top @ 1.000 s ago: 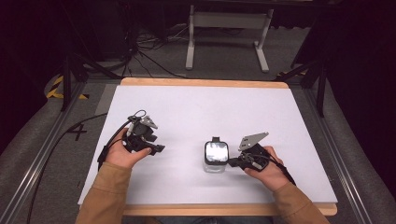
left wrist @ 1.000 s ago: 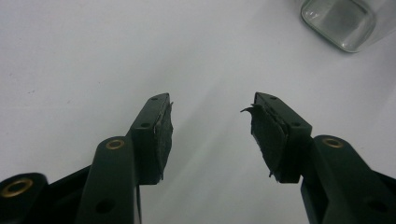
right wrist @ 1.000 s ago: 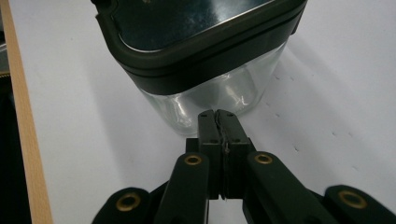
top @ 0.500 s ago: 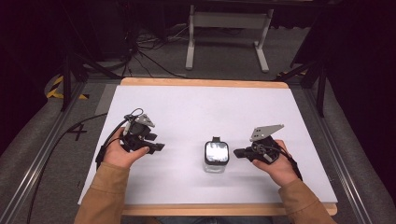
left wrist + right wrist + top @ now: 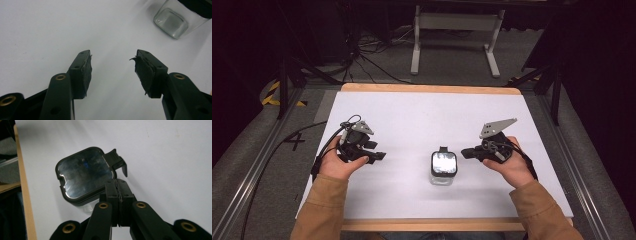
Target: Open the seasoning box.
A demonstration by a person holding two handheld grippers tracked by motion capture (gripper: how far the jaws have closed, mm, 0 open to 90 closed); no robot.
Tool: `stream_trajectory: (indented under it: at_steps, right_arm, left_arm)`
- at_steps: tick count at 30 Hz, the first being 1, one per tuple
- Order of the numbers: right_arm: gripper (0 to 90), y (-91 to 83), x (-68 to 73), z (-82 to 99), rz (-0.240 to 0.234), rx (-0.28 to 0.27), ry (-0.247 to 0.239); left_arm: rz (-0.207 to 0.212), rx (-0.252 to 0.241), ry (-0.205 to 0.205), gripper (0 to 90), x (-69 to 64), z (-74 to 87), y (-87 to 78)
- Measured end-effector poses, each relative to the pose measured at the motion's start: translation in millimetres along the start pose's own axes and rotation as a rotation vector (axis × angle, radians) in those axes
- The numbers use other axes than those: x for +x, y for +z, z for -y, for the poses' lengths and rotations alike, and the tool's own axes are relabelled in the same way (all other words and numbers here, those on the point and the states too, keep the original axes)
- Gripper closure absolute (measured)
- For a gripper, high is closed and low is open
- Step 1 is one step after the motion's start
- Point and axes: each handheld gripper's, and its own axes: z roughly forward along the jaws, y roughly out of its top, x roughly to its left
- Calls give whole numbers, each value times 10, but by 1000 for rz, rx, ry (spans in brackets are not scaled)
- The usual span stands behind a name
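1. A small clear glass jar (image 5: 443, 170) with a black-rimmed, shiny square lid is seen standing upright on the white table top (image 5: 427, 115), in the near half of the table, between the two hand-held grippers.

2. The left gripper (image 5: 379, 156) is held in the person's left hand (image 5: 339, 162), well to the left of the jar, with its black jaws pointed toward the jar across bare white surface.

3. In the left gripper view, the left gripper (image 5: 112, 65) is shown with its jaws spread wide apart and nothing between them; worn black pads (image 5: 143, 72) are seen on the inner faces, and the jar (image 5: 175, 20) is glimpsed at the upper right, apart from the jaw tips.

4. The right gripper (image 5: 466, 152) is held in the person's right hand (image 5: 509, 162), just to the right of the jar, with the jaw tips pointed at it and a narrow gap left between tips and lid.

5. In the right gripper view, the right gripper (image 5: 117, 184) is shown with its jaws pressed together, nothing being held between them.

6. In that view the jar (image 5: 85, 173) lies just beyond the closed tips and to their left, with a black latch tab (image 5: 117, 160) raised at the lid's edge; whether the tips are touching the lid cannot be told there.

7. A wooden edge (image 5: 427, 89) is seen bordering the table's far side.
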Motion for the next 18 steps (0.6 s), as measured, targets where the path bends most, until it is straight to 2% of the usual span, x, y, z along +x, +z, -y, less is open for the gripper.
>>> stream_trajectory:
  at_steps: [6, 8, 10, 11, 14, 16, 18]
  right_arm:
    - [899, 16, -53, -349, 23, 109, -69]
    - [900, 51, -73, -449, 48, 149, -95]
    - [900, 90, -91, -539, 49, 175, -108]
    - [900, 113, -97, -591, 35, 189, -116]
    - [900, 171, -105, -696, 34, 228, -135]
    - [900, 206, -106, -772, 22, 256, -139]
    - [900, 239, -106, -847, 8, 291, -137]
  left_arm:
    - [-10, 6, -5, 472, 11, 40, -25]
    - [-17, 1, -11, 471, 23, 67, -40]
    - [-19, 2, -25, 468, 23, 103, -64]
    - [-17, 2, -30, 468, 21, 120, -74]
    - [-23, -3, -39, 464, 10, 167, -104]
    - [-29, 5, -42, 463, 9, 200, -131]
    - [-29, -7, -58, 460, 11, 232, -151]
